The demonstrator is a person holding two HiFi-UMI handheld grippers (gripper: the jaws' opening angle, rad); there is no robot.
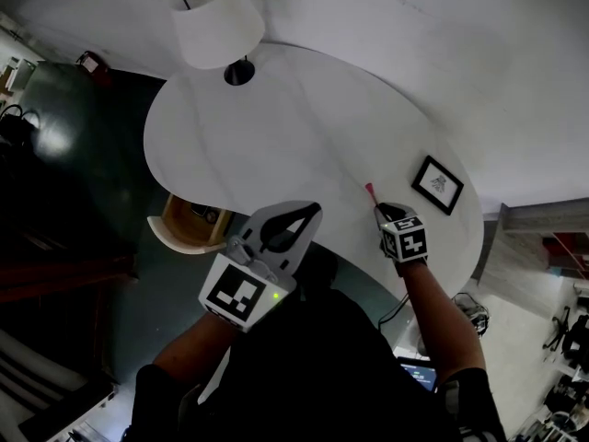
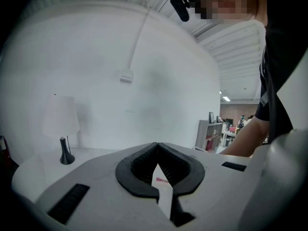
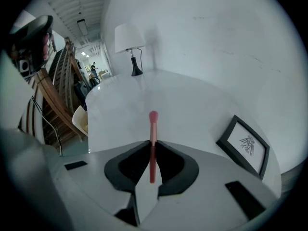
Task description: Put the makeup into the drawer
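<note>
Your right gripper (image 3: pixel 153 144) pinches a slim pink makeup brush (image 3: pixel 153 124); your left gripper (image 2: pixel 158 147) is closed, empty. So thin, the brush may slip or swivel before reaching the open wooden drawer (image 1: pixel 179 223).

Probably a home-style corner staged inside an office hall: ahead of the right claw (image 3: pixel 153 146), a white table (image 3: pixel 192 100) carries a table lamp (image 3: pixel 129 38) and, rightward, a framed picture (image 3: pixel 244 146) (domestic touches). Beyond the left claw (image 2: pixel 158 147), to its right, stand a shelf unit (image 2: pixel 208 134) and ceiling strip lights (image 2: pixel 226 98).
</note>
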